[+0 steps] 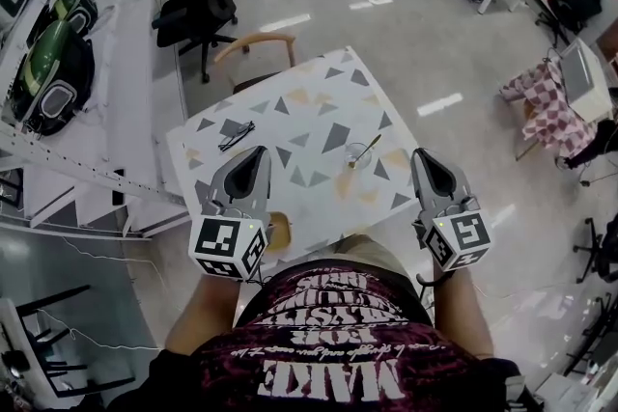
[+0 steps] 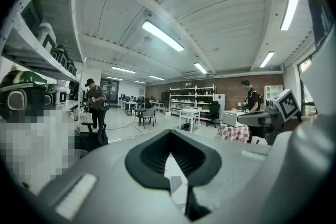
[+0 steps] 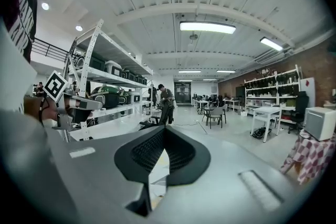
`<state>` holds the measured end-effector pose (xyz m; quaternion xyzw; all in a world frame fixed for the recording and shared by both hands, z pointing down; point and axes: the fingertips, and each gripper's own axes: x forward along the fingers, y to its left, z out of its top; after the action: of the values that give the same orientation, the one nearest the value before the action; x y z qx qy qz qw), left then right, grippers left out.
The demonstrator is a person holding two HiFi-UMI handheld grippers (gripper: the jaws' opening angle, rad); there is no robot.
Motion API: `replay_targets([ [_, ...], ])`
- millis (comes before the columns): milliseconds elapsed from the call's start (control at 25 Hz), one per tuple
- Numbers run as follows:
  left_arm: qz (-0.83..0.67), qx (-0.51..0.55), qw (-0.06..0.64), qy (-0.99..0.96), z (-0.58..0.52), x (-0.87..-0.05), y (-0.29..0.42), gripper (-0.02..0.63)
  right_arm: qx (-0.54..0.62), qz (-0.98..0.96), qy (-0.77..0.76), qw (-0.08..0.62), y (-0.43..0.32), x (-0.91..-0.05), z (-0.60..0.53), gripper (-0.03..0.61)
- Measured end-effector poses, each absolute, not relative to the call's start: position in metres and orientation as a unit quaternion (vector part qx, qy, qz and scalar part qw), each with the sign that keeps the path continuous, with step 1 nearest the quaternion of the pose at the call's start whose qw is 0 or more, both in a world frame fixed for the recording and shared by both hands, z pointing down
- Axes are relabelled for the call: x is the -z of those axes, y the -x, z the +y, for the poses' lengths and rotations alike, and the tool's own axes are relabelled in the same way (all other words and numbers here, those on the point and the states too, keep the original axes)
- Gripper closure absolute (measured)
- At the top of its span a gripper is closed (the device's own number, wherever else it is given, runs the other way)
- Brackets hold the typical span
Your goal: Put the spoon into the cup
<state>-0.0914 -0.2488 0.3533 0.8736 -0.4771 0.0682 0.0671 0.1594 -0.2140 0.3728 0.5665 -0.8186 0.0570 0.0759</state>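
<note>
A clear glass cup (image 1: 355, 153) stands on the triangle-patterned table (image 1: 290, 125), right of its middle. A spoon (image 1: 361, 150) leans inside the cup, its handle pointing up and to the right. My left gripper (image 1: 258, 153) hovers over the table's near left part, shut and holding nothing. My right gripper (image 1: 422, 154) is by the table's right edge, to the right of the cup, also shut and holding nothing. Both gripper views look out level across the room. In them the left gripper (image 2: 169, 134) and the right gripper (image 3: 164, 129) show their dark pads (image 2: 152, 157) closed together.
A pair of black eyeglasses (image 1: 235, 136) lies on the table's left part. A wooden chair (image 1: 257, 47) stands at the far side and a black office chair (image 1: 198, 7) behind it. White shelving (image 1: 68, 111) runs along the left. A checkered-cloth table (image 1: 543, 107) is at the right.
</note>
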Motion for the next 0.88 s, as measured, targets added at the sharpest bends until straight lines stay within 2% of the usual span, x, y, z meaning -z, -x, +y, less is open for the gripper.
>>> replay_targets([
  [320,-0.478,-0.09,0.085,-0.869,-0.259,-0.374,0.094,0.614,-0.072,-0.822,-0.559,0.079,-0.152,-0.386,-0.226,0.549],
  [880,-0.47,-0.086,0.077,-0.875,-0.275,-0.37,0.086,0.614,-0.064,-0.821,-0.56,0.087,-0.155,-0.382,-0.239,0.551],
])
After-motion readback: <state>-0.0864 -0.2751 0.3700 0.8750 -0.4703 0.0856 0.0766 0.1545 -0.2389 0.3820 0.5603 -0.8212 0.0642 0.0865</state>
